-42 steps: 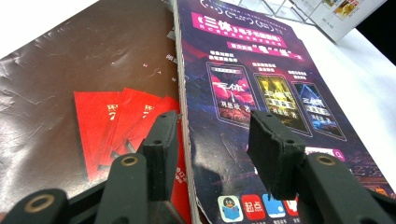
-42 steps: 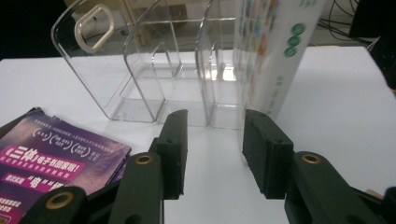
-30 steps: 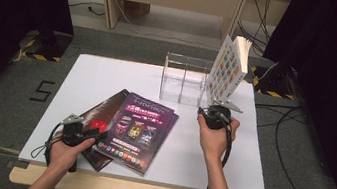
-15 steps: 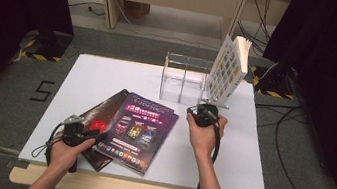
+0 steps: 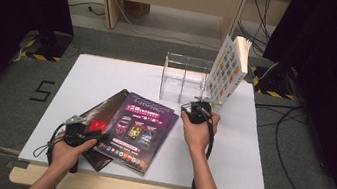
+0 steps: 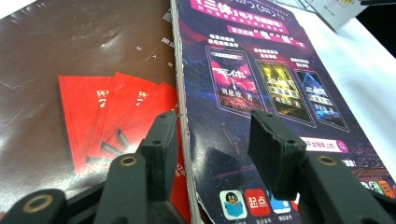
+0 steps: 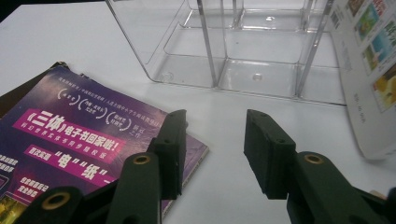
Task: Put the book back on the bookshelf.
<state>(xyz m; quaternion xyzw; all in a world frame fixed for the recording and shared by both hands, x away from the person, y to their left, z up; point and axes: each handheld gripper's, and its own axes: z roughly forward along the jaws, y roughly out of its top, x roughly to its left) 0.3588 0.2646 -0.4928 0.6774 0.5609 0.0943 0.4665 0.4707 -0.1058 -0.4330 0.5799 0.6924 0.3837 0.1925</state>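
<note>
Over the previous second the right gripper [image 5: 198, 110] had travelled from beside the leaning white book toward the purple magazine [image 5: 139, 129], while the left gripper [image 5: 81, 129] kept its place. The right gripper's jaws stood spread with nothing between them, poised just off the magazine's far right corner; in the right gripper view that corner [image 7: 189, 144] lay beside the left jaw, with bare white table [image 7: 224, 121] between the two jaws. The left gripper's jaws were likewise spread, straddling the magazine's near left edge without visibly pressing on it; in the left gripper view the stacked page edges [image 6: 184, 130] ran up between them. The magazine lay flat near the middle of the table [image 5: 249, 152], overlapping a dark brown book [image 5: 103, 110] with red panels that jutted out from under its left side. Beyond the magazine's far right corner stood a clear plastic organizer [image 5: 184, 79], its compartments holding nothing. A white book [image 5: 228, 70] printed with small coloured pictures leaned tilted against the organizer's right end, farther from the magazine.
</note>
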